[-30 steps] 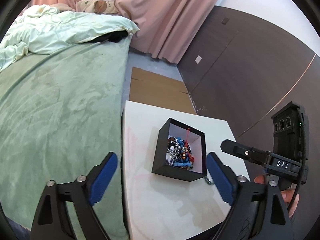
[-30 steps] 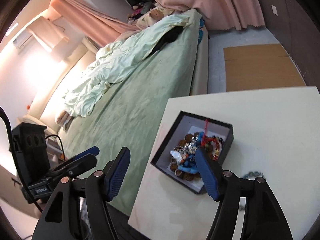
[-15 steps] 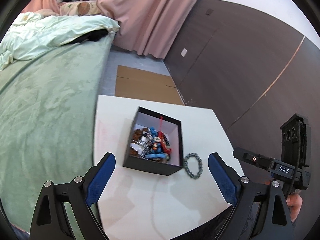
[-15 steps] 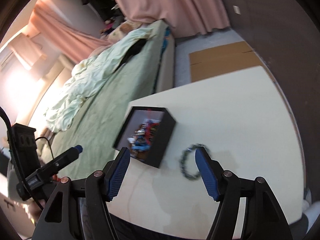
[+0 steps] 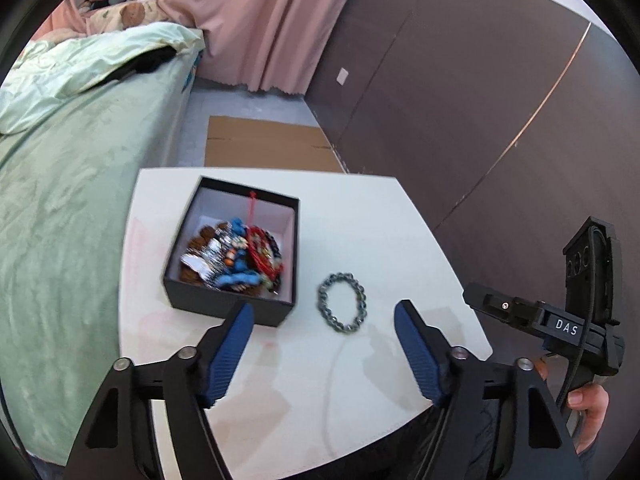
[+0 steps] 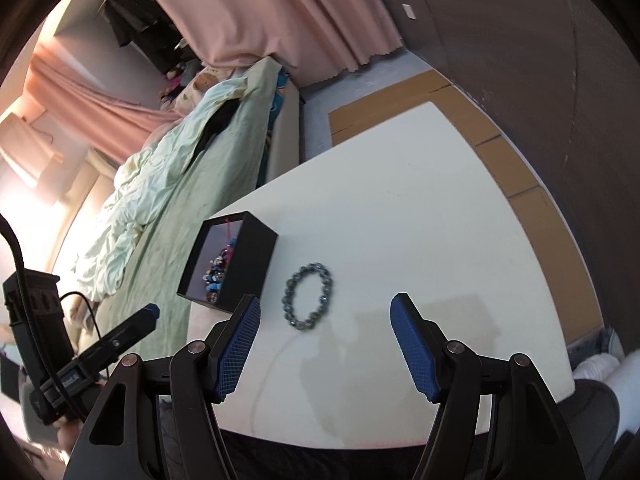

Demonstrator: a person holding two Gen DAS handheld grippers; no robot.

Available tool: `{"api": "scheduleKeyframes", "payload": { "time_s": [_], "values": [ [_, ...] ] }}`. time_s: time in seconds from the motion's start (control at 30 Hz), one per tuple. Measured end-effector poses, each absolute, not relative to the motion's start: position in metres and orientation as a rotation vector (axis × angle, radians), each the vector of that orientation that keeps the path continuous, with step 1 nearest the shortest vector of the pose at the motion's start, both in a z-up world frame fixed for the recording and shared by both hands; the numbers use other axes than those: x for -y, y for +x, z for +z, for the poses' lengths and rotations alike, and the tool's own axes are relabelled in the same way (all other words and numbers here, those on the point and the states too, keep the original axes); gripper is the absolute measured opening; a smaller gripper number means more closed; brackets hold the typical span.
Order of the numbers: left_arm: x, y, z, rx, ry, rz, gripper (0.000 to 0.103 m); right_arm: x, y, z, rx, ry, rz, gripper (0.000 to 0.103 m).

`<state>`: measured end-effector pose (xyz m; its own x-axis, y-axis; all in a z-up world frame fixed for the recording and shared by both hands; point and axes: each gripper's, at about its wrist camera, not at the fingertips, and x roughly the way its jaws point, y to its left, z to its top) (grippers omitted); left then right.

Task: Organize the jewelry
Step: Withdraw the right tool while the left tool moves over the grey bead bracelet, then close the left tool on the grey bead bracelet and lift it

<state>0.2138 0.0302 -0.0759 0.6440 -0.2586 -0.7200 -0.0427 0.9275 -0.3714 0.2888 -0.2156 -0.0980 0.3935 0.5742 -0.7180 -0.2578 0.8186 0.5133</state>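
Note:
A black open box [image 5: 236, 303] [image 6: 250, 258] holding several bead bracelets stands on the white table [image 5: 360, 392] [image 6: 400, 232]. One grey-blue bead bracelet [image 5: 342, 302] [image 6: 309, 295] lies flat on the table just right of the box. My left gripper [image 5: 324, 316] hovers near the front edge, a little short of the bracelet; its jaws are closing with nothing between them. My right gripper [image 6: 324, 308] hangs above the table just short of the same bracelet, open and empty. Each wrist view also shows the other gripper's body at the frame's side.
A bed with a green cover [image 5: 60, 208] [image 6: 172, 200] runs along the table's left side. Flattened cardboard [image 5: 264, 144] [image 6: 516, 156] lies on the floor beyond the table. A dark wall [image 5: 460, 80] stands to the right, pink curtains [image 5: 260, 20] at the back.
Both grippers swung right, so the box slid left in view and the loose bracelet came between the fingers. The left jaws have narrowed; the right jaws kept their width.

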Motion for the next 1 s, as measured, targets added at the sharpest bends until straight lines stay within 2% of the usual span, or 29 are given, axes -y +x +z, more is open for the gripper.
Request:
{"api": "scheduleKeyframes", "payload": {
  "time_s": [0.3,0.63,1.0],
  "values": [
    [0.008,0.230,-0.111,-0.954,-0.343,-0.077,0.055,0.241,0.284,-0.111,-1.039,0.356,0.504,0.068],
    [0.031,0.259,-0.151,-1.014,-0.334,0.063,0.054,0.278,0.281,-0.130,-1.050,0.404,0.461,0.068],
    [0.048,0.279,-0.165,-1.023,-0.278,0.166,0.054,0.297,0.281,-0.133,-1.051,0.430,0.457,0.068]
  ]
}}
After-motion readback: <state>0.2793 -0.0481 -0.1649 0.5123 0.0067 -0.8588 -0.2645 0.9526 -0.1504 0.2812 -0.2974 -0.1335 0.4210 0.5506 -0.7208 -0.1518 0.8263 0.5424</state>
